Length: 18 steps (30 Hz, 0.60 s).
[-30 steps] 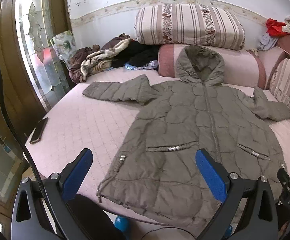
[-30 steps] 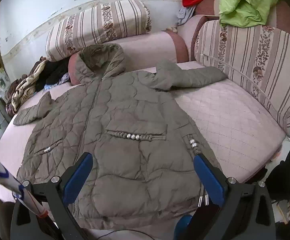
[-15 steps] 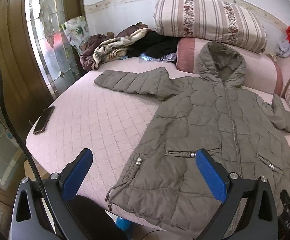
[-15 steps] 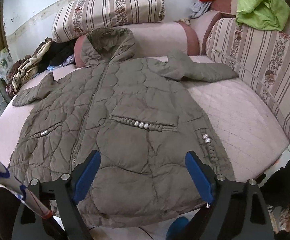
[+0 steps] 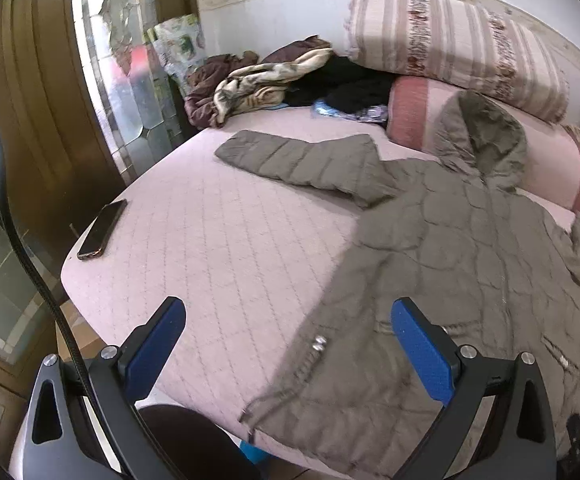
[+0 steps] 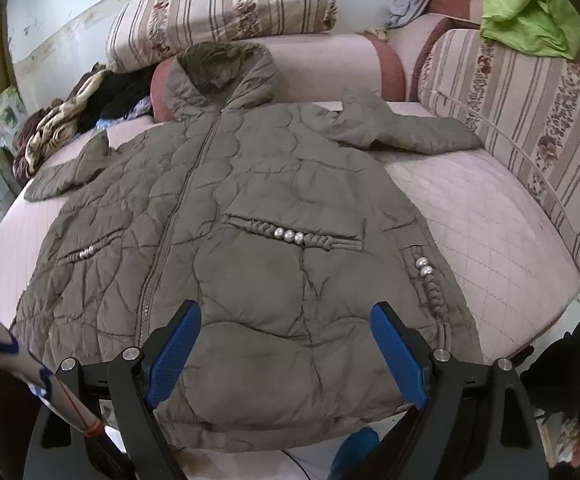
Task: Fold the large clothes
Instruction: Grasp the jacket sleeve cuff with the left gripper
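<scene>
An olive quilted hooded coat (image 6: 250, 208) lies flat, front up and zipped, on a pink quilted bed (image 6: 470, 216), sleeves spread to both sides. In the left wrist view the coat (image 5: 450, 272) fills the right half, its left sleeve (image 5: 302, 160) stretched toward the window. My left gripper (image 5: 286, 344) hovers open over the coat's lower left hem corner and bare bedding, with nothing between its blue pads. My right gripper (image 6: 286, 344) stands open above the lower hem, right of the zip, touching nothing.
A dark phone (image 5: 102, 230) lies at the bed's left edge. A heap of clothes (image 5: 274, 80) sits at the back left, striped cushions (image 6: 226, 8) along the wall and right side, a green garment (image 6: 530, 12) on top. A glass door (image 5: 130, 80) stands left.
The left gripper has swung left, so the coat now sits to the right and the phone and bare bedding show more. The right gripper narrowed slightly and came closer over the hem.
</scene>
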Tool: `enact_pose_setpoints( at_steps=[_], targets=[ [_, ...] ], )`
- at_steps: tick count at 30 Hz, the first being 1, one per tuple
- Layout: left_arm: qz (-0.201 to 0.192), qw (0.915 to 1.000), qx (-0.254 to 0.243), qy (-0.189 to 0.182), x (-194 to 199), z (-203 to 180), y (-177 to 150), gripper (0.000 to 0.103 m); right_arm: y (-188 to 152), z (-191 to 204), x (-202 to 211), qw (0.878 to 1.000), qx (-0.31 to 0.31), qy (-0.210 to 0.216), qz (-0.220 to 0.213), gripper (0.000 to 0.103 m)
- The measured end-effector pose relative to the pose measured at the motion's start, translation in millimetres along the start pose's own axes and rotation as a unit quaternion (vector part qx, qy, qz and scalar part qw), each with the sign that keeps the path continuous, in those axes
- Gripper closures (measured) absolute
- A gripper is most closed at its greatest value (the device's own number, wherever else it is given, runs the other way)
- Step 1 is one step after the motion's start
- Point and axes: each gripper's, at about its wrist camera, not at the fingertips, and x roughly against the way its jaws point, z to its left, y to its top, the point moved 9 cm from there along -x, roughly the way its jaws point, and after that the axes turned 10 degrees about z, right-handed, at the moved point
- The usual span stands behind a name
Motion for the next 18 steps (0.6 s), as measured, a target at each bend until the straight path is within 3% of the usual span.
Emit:
enact_pose_setpoints(
  at_steps=[4,10,14,18],
  targets=[
    [0.022,0.9992,0.031,-0.01,-26,31,20,0.0,15,4,7,1.0,0.022,-0.008,-0.019,0.013],
    [0.057,0.9945,0.086,-0.02,-93,79,68,0.0,19,16,-8,1.0,0.02,-0.001,0.006,0.013],
    [0.086,0.9843,0.14,-0.065,-146,95,110,0.001,17,24,-15,0.999,0.032,-0.008,0.017,0.013],
    [0.112,0.9673,0.206,-0.095,-204,113,149,0.002,18,28,-24,0.999,0.039,-0.024,0.028,0.013]
  ],
)
